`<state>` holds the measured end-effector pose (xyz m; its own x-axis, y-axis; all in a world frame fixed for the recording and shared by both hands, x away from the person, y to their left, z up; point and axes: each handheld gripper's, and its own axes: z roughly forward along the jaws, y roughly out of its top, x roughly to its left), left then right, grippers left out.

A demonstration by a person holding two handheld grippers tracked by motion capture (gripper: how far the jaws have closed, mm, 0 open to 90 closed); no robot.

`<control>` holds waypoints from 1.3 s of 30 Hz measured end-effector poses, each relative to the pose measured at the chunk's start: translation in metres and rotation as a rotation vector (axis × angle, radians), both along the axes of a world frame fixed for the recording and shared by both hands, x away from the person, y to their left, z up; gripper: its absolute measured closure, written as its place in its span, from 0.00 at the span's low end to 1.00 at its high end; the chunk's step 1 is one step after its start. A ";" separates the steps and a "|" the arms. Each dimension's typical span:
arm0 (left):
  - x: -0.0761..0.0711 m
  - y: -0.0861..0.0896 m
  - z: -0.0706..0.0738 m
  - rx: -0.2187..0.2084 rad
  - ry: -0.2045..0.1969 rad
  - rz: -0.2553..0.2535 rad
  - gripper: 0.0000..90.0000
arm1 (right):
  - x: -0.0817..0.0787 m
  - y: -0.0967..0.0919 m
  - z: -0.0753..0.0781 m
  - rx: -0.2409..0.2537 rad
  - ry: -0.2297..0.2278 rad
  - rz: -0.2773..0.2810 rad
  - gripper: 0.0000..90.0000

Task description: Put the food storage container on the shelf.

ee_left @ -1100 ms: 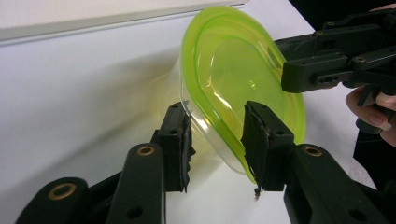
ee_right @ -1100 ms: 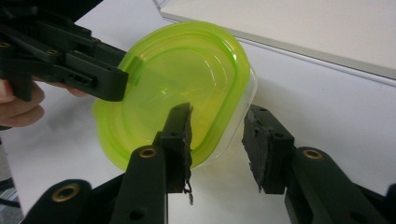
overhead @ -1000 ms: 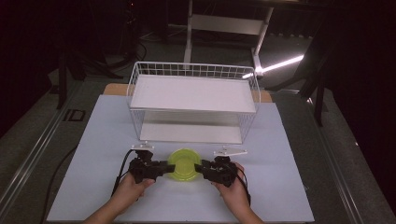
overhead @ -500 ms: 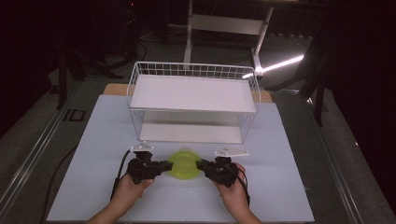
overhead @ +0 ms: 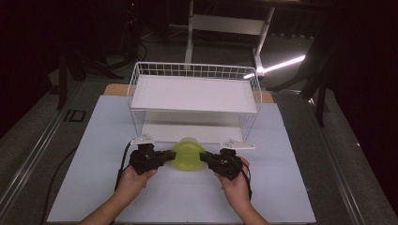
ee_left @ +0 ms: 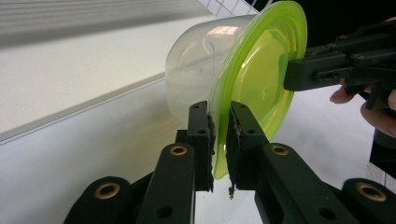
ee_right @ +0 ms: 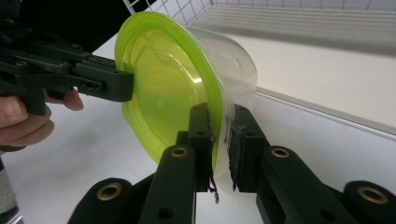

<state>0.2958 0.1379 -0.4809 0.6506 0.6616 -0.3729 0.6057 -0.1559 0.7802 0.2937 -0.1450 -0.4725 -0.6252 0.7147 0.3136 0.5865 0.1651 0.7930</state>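
A clear plastic tub (ee_left: pixel 196 60) with a lime-green lid (ee_left: pixel 261 70) hangs tipped on its side between both grippers, in front of the rack. In the high view the tub (overhead: pixel 188 154) shows its lid toward the person. My left gripper (overhead: pixel 169 156) is shut on the lid's rim, its pads (ee_left: pixel 205 135) pinching the green edge. My right gripper (overhead: pixel 205 158) grips the opposite rim; its jaws have just been closing and its pads (ee_right: pixel 203 130) press on the lid (ee_right: pixel 159 79) edge. Each gripper view also shows the other gripper clamped on the far rim.
A white wire rack (overhead: pixel 195 93) with two shelves stands right behind the tub. A white mat (overhead: pixel 94 140) covers the table, with bare room to either side of the hands. A cable (overhead: pixel 123 154) trails from the left gripper. Dark furniture legs stand beyond the table.
The tub has tipped from lying lid-up on the mat to standing on edge, raised slightly, with its clear body toward the rack. Both hands stayed in place.
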 end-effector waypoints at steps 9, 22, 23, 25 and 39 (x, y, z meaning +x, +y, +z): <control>0.018 0.003 -0.010 -0.047 -0.033 -0.004 0.91 | 0.016 0.002 -0.005 0.015 0.020 -0.046 0.89; 0.043 -0.002 -0.024 -0.032 -0.014 0.049 0.91 | 0.041 0.008 -0.015 -0.030 0.002 -0.093 0.89; 0.046 -0.003 -0.024 -0.032 -0.010 0.051 0.91 | 0.042 0.008 -0.015 -0.031 0.004 -0.095 0.89; 0.049 -0.004 -0.024 -0.026 -0.011 0.055 0.91 | 0.046 0.007 -0.017 -0.022 0.009 -0.102 0.89; 0.067 -0.013 -0.027 -0.063 -0.048 0.076 0.90 | 0.066 0.001 -0.020 -0.023 -0.001 -0.145 0.87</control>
<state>0.3624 0.1247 -0.5075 0.6174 0.6859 -0.3852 0.5757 -0.0604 0.8154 0.3599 -0.1435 -0.4926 -0.5149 0.8049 0.2951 0.6045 0.0969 0.7907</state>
